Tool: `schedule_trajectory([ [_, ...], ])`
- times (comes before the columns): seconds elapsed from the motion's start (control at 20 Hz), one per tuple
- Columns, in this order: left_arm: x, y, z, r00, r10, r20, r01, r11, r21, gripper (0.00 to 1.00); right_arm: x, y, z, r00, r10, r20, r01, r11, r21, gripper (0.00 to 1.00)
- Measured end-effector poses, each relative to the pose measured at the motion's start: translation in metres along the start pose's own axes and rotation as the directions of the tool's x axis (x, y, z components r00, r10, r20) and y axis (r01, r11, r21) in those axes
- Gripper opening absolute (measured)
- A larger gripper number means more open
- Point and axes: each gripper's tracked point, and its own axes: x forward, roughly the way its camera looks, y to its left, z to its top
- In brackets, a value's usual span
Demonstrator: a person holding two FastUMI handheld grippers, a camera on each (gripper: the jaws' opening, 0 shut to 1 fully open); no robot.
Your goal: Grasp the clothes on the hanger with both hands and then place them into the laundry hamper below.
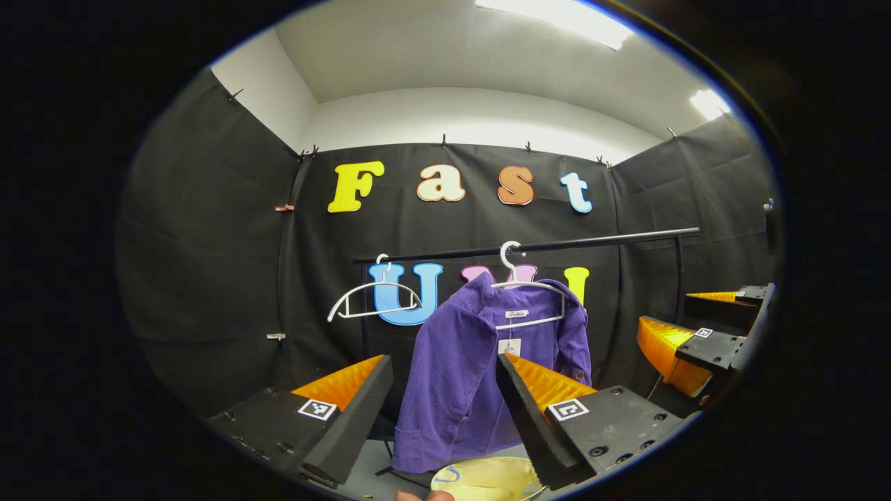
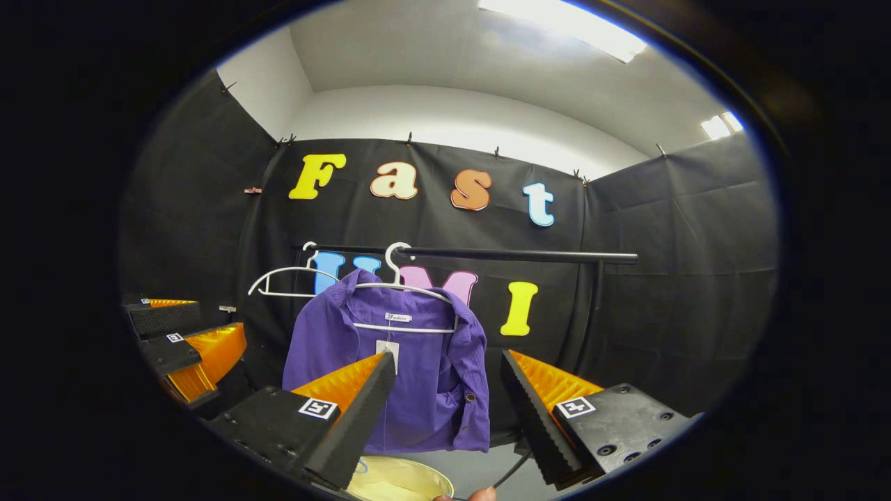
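Observation:
A purple ribbed shirt (image 1: 473, 362) (image 2: 411, 369) hangs on a white hanger (image 1: 525, 282) (image 2: 404, 289) from a black rail (image 1: 557, 245) (image 2: 501, 255). Below it sits a pale yellow laundry hamper (image 1: 487, 480) (image 2: 400, 480), only its rim in sight. My left gripper (image 1: 444, 365) stands open, short of the shirt, with nothing between its fingers. My right gripper (image 2: 445, 362) is open too, framing the shirt's right half from a distance. The right gripper (image 1: 703, 334) also appears at the right edge of the left gripper view, and the left gripper (image 2: 181, 341) at the left edge of the right gripper view.
A second white hanger (image 1: 376, 299) (image 2: 285, 278) hangs bare on the rail to the shirt's left. The rail's black upright (image 2: 592, 306) stands at the right. Black cloth walls close the booth on three sides. A fingertip (image 2: 480, 495) shows at the bottom edge.

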Motion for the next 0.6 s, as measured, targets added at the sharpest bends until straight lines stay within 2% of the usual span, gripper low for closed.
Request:
schedule_trajectory([
  [0.1,0.009,-0.006,-0.001,1.0,0.003,-0.004,-0.003,1.0,-0.004,0.94,0.013,-0.002,-0.007,1.0,0.014,-0.009,-0.014,1.0,0.002,0.98],
  [0.15,0.016,-0.01,-0.001,1.0,0.003,-0.005,-0.003,1.0,-0.005,0.91,0.017,-0.004,-0.009,1.0,0.016,-0.011,-0.016,1.0,0.001,0.98],
  [0.2,0.022,-0.014,-0.002,1.0,0.003,-0.007,-0.003,1.0,-0.007,0.94,0.023,-0.006,-0.011,1.0,0.021,-0.016,-0.021,1.0,-0.001,0.98],
  [0.6,0.102,-0.049,-0.023,1.0,0.022,-0.014,-0.022,1.0,0.012,0.94,0.079,-0.028,-0.034,0.999,0.046,-0.03,-0.046,0.999,-0.005,0.99],
])
